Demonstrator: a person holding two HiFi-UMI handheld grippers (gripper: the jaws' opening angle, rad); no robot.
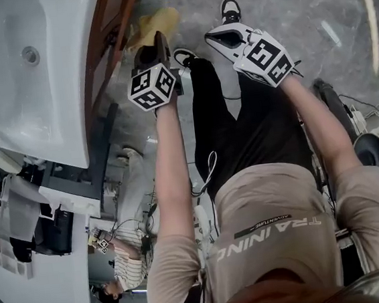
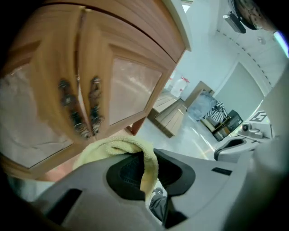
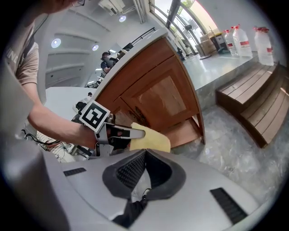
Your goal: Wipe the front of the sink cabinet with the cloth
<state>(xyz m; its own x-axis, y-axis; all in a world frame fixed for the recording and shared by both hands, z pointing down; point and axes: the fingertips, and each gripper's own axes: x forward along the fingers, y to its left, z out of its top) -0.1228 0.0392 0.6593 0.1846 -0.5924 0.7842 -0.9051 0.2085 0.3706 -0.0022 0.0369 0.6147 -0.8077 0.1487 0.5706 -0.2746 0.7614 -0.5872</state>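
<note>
From above, the left gripper [image 1: 156,50] reaches toward the foot of the wooden cabinet [image 1: 105,38] under the white sink [image 1: 67,73], and a yellow cloth [image 1: 156,22] sticks out past its tip, lengthwise along the gripper and pointing at the cabinet. The right gripper [image 1: 226,37] hangs beside it over the marble floor [image 1: 310,14], well clear of the cabinet. In the left gripper view the jaws pinch the cloth [image 2: 118,146]: most of it bunches crosswise ahead of them, one strip trailing back between the pads, just below the two door handles [image 2: 81,113]. I cannot tell whether it touches the wood. In the right gripper view the jaws are closed together on nothing, and the cloth [image 3: 151,138] points at the lower door; bottles [image 3: 244,38] stand behind.
</note>
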